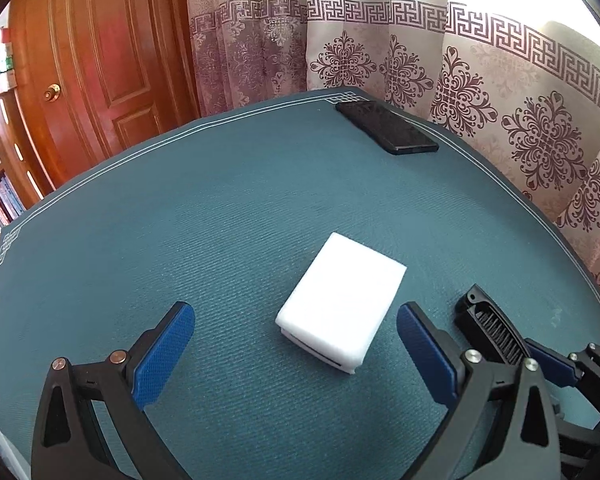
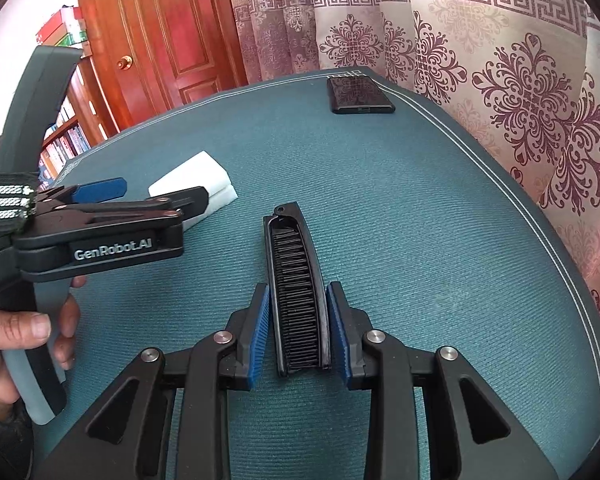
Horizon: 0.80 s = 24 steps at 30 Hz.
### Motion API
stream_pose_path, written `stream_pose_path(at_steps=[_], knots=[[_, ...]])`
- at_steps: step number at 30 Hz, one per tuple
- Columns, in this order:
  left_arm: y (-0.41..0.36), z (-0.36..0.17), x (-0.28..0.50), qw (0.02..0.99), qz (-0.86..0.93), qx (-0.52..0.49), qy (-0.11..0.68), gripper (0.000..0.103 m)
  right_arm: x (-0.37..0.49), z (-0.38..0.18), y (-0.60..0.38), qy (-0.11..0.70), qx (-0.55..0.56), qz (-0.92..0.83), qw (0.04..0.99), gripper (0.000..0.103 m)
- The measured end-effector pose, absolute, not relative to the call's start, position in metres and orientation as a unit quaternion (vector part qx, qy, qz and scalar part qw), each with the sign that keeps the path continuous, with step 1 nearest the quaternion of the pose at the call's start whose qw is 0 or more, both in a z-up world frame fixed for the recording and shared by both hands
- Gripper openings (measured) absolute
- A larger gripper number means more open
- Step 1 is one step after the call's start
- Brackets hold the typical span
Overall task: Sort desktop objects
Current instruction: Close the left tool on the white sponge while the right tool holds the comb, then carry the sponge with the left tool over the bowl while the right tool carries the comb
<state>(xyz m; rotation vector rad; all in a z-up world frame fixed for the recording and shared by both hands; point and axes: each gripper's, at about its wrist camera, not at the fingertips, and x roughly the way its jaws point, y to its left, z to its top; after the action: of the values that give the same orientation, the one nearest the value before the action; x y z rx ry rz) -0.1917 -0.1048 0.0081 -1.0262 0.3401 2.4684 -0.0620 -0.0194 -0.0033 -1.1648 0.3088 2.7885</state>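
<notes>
Right gripper (image 2: pixel 298 330) squeezes one black comb (image 2: pixel 296 280) – left gripper (image 1: pixel 296 354) gapes wide near one white sponge (image 1: pixel 340 300); one phone (image 1: pixel 386 127) sits far off.

A teal ribbed desk (image 1: pixel 180 220) mat with thin white border lines carries a white foam block (image 1: pixel 340 300), a black comb (image 2: pixel 298 296) and a black phone (image 1: pixel 386 128). Blue fingers (image 1: pixel 162 360). Cream curtain (image 1: pixel 500 120) bears maroon florals; reddish-brown door (image 1: pixel 100 60).

My left gripper (image 1: pixel 296 354) is straddling the white rectangular foam block (image 1: pixel 342 300) on the teal textured mat (image 1: pixel 180 220), the black folding comb (image 2: pixel 298 292) is lying just right of it between my right gripper's (image 2: pixel 298 332) pads, and the flat black phone-like slab (image 1: pixel 386 127) is lying well behind at the mat's far corner.
</notes>
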Motion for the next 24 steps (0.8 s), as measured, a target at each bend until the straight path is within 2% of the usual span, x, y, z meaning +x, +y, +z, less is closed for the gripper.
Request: stream_pose_path(at_steps=[11,14,19,21,24], knots=[[-0.092,-0.005,-0.205,0.223,0.882,-0.390,0.138,0.101,-0.062,-0.003,-0.019,0.101,-0.383,0.917,0.052,0.032],[-0.093,-0.006,-0.207,0.234,0.879,-0.396,0.130,0.092,-0.062,-0.004,-0.019,0.101,-0.383,0.917,0.052,0.032],[-0.087,-0.002,-0.200,0.252,0.878,-0.385,0.134,0.064,-0.062,-0.004,-0.019,0.101,-0.383,0.917,0.052,0.032],[-0.085,-0.001,-0.197,0.254,0.878,-0.382,0.136,0.059,-0.062,-0.004,-0.019,0.101,-0.383,0.917,0.052,0.032],[-0.086,0.000,-0.195,0.249,0.880,-0.382,0.134,0.057,-0.062,-0.004,-0.019,0.101,-0.383,0.917,0.052,0.032]])
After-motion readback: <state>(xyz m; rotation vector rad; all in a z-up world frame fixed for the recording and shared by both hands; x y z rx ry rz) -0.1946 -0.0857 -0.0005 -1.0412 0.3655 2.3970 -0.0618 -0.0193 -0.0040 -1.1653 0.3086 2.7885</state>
